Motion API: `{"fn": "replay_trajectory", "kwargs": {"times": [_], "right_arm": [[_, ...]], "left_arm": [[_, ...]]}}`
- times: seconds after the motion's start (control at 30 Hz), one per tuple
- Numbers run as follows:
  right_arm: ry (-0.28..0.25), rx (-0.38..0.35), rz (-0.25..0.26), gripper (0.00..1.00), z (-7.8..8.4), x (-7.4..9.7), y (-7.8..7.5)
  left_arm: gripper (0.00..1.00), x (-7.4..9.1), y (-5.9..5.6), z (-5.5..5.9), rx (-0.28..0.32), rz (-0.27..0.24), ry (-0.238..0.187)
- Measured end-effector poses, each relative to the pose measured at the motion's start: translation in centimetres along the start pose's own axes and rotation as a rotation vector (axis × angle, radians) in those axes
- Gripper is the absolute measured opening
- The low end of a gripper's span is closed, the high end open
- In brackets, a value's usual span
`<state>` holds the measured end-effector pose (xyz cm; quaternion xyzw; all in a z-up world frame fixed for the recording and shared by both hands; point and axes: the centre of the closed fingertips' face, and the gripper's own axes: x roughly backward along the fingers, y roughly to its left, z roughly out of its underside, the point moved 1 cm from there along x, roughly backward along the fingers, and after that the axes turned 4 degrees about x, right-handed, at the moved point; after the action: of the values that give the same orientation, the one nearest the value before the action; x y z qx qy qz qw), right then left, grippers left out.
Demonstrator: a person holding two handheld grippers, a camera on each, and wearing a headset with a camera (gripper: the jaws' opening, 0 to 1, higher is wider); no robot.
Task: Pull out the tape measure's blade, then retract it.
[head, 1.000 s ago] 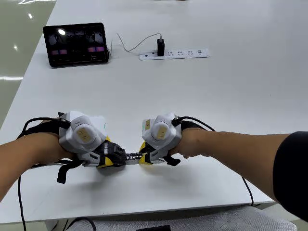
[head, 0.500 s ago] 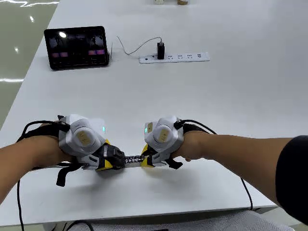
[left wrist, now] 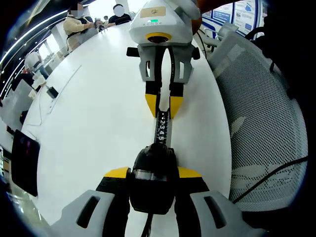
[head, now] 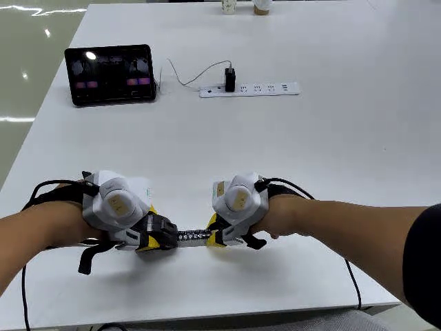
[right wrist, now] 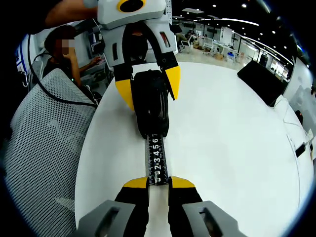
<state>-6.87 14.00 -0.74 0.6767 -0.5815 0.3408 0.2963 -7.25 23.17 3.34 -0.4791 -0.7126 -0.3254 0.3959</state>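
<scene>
Now the left gripper (left wrist: 154,174) is shut tight on the black case (right wrist: 150,106) of the tape measure. The right gripper (right wrist: 158,181) is pinching the tip of the blade (left wrist: 162,129). Only a short bit of blade is out, and it runs straight between the two grippers. All of it sits low over the white table (head: 275,158), close to its near edge. I can't tell if the case touches the table.

What could go wrong? The tip is thin and smooth, and the right gripper has only a small hold on it. If that hold slips while the grippers pull apart, the blade would snap back into the case. Then the pull would need to start over. The case is round and fat, so it might turn or pop out of the left gripper if the pull is hard. If the grippers go apart crooked, one higher than the other, the blade may bend or twist. Later, when it is time for the blade to go back in, letting go all at once might make it whip in fast. Going back slowly looks safer.
</scene>
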Motion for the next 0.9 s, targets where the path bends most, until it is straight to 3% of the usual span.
{"fn": "replay_trajectory", "kwargs": {"times": [0.9], "right_arm": [[0.002,-0.016,-0.001,0.11,2.0,1.3,0.1]], "left_arm": [[0.29,0.0,-0.2,-0.1,-0.004,0.003,0.0]]}}
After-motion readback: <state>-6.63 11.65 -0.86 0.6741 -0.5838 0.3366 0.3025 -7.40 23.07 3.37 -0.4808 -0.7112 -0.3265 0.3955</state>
